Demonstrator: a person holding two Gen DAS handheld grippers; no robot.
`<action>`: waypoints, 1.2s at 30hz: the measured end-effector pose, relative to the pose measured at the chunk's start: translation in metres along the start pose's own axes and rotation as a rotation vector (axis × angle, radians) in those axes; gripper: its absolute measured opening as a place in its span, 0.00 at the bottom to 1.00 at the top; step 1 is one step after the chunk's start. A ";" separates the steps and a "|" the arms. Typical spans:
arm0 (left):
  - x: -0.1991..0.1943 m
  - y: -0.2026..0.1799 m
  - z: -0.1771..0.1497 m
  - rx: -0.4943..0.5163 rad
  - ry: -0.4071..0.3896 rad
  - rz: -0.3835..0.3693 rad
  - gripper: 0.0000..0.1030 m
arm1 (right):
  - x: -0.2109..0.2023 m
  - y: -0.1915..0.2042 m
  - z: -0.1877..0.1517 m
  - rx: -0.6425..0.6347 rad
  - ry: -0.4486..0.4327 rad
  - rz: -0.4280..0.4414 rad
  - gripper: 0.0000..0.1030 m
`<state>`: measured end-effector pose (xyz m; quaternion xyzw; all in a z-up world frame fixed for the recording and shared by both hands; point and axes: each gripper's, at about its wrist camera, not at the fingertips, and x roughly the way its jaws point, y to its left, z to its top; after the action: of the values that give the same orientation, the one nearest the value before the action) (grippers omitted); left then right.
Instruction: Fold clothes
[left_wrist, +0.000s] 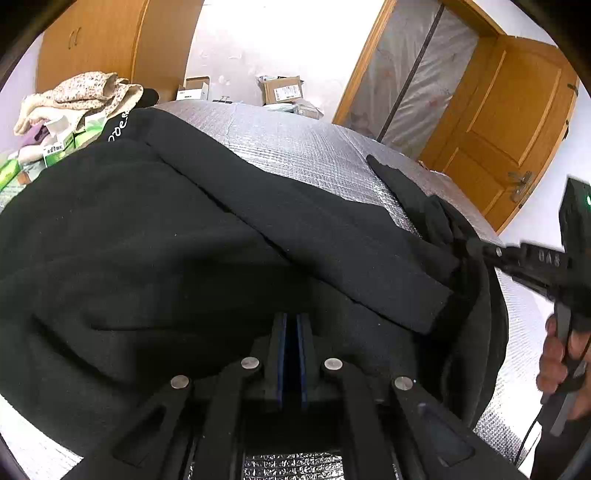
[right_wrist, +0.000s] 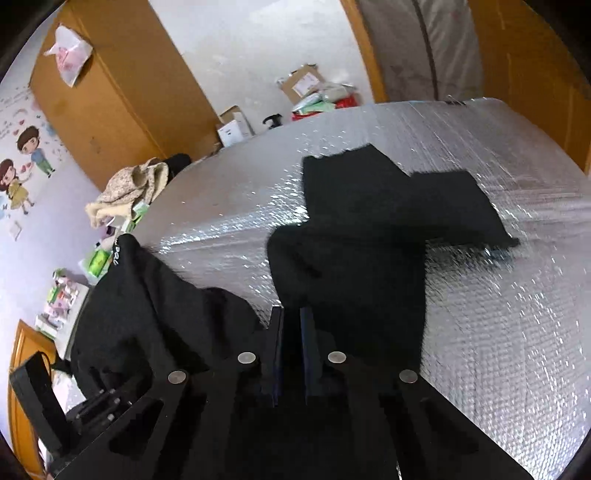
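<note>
A black garment (left_wrist: 155, 236) lies spread over the silver padded table cover (left_wrist: 303, 147) and fills the middle and left of the left wrist view, with one long strip folded across it toward the right. The left gripper (left_wrist: 294, 325), at the bottom centre, has its fingers almost together over the cloth; whether they pinch it I cannot tell. The right gripper (right_wrist: 293, 321) has its fingers close together with black fabric between them, and a hand (left_wrist: 554, 362) holds it at the right edge.
</note>
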<state>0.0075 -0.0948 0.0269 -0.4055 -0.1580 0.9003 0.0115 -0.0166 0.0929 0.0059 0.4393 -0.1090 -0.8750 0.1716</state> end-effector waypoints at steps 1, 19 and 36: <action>0.000 -0.001 0.001 0.004 0.000 0.003 0.05 | -0.004 -0.003 -0.004 -0.001 -0.005 -0.002 0.08; -0.002 0.007 0.003 0.012 0.008 -0.041 0.05 | -0.103 -0.061 -0.094 0.136 -0.029 -0.083 0.05; 0.000 0.003 0.005 0.013 0.002 -0.042 0.05 | -0.060 -0.103 -0.048 0.242 -0.010 0.010 0.38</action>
<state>0.0043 -0.0987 0.0288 -0.4031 -0.1607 0.9003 0.0331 0.0344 0.2093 -0.0132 0.4519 -0.2168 -0.8568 0.1210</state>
